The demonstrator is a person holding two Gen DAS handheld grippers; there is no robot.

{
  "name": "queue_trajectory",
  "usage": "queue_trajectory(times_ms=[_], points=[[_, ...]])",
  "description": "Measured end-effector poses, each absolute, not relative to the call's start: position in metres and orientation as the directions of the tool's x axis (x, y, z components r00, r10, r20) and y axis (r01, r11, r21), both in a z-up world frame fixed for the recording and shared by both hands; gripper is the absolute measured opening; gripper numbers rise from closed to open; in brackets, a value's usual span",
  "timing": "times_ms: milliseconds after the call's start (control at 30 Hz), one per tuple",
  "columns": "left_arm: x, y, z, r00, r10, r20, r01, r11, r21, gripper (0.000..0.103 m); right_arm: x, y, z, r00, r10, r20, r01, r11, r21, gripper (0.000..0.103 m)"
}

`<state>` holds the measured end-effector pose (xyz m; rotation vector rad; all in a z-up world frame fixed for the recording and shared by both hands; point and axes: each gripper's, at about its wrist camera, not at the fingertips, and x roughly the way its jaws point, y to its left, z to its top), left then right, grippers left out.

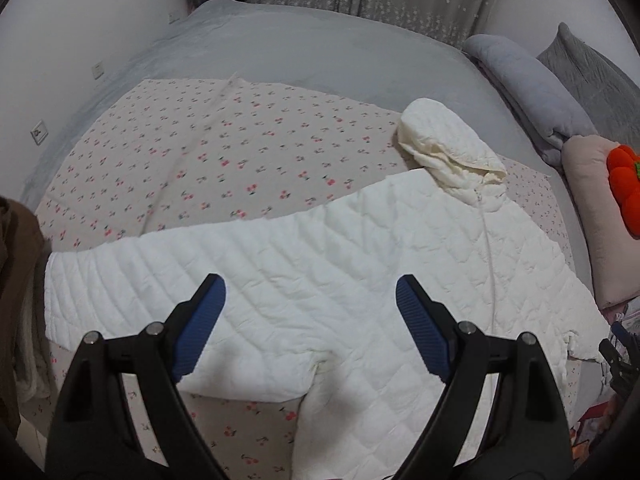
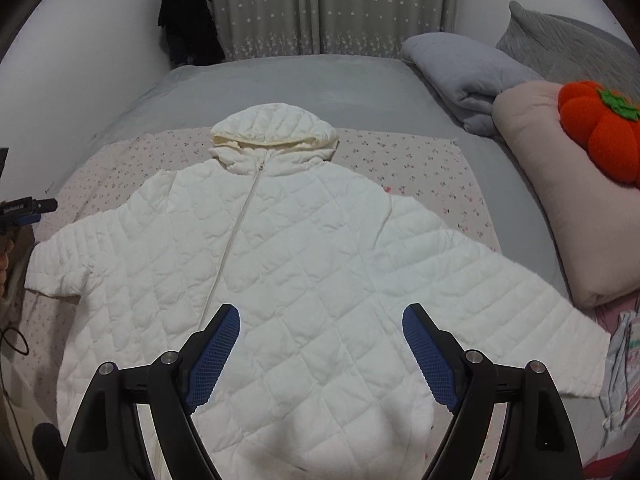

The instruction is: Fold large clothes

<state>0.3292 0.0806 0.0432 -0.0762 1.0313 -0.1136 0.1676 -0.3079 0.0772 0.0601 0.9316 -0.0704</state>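
A white quilted hooded jacket (image 2: pixel 304 256) lies flat and face up on a cherry-print sheet (image 2: pixel 420 160), zipper closed, both sleeves spread out to the sides and the hood (image 2: pixel 276 128) at the far end. My right gripper (image 2: pixel 320 312) hovers open above the jacket's lower body, nothing between its blue pads. In the left wrist view the jacket (image 1: pixel 320 272) runs across the frame, its left sleeve (image 1: pixel 120 280) stretched toward the left. My left gripper (image 1: pixel 310 284) hangs open above that sleeve and armpit, holding nothing. The left gripper's tip (image 2: pixel 28 208) also shows at the left edge of the right wrist view.
The cherry-print sheet (image 1: pixel 200 160) covers a grey bed (image 1: pixel 300 48). A rolled grey blanket (image 2: pixel 460 76), a pink pillow (image 2: pixel 568 208) and an orange pumpkin plush (image 2: pixel 600 132) line the right side. Star-patterned curtains (image 2: pixel 320 4) hang behind. Dark clothes (image 2: pixel 188 16) hang by the far wall.
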Motion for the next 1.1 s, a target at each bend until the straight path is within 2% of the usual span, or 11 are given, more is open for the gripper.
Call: queue_trajectory(times_ms=[167, 267, 600, 867, 1000, 1067, 1100], points=[[0.375, 0.042, 0.051, 0.503, -0.129, -0.855, 0.094, 0.991, -0.094, 0.088, 0.219, -0.319, 0.082, 0.594, -0.003, -0.804, 0.073, 0.996, 0.050, 0.086], [0.411, 0.020, 0.044, 0.493, -0.168, -0.854, 0.120, 0.985, -0.124, 0.088, 0.254, -0.328, 0.072, 0.582, 0.017, -0.813, 0.079, 0.994, 0.078, 0.087], [0.530, -0.039, -0.011, 0.445, -0.220, -0.868, 0.181, 0.971, -0.154, 0.088, 0.374, -0.366, 0.001, 0.524, 0.049, -0.850, 0.118, 0.984, 0.130, 0.087], [0.602, -0.062, -0.057, 0.427, -0.350, -0.834, 0.172, 0.937, -0.305, 0.088, 0.423, -0.393, -0.061, 0.548, 0.066, -0.834, 0.212, 0.954, 0.214, 0.087], [0.632, -0.069, -0.076, 0.398, -0.450, -0.800, 0.142, 0.891, -0.431, 0.087, 0.422, -0.397, -0.081, 0.563, 0.079, -0.823, 0.223, 0.944, 0.243, 0.087], [0.639, -0.072, -0.084, 0.378, -0.536, -0.754, 0.128, 0.837, -0.531, 0.078, 0.422, -0.393, -0.079, 0.563, 0.067, -0.824, 0.210, 0.952, 0.221, 0.087], [0.640, -0.074, -0.089, 0.356, -0.589, -0.725, 0.118, 0.798, -0.591, 0.062, 0.422, -0.393, -0.078, 0.568, 0.075, -0.820, 0.210, 0.950, 0.233, 0.087]])
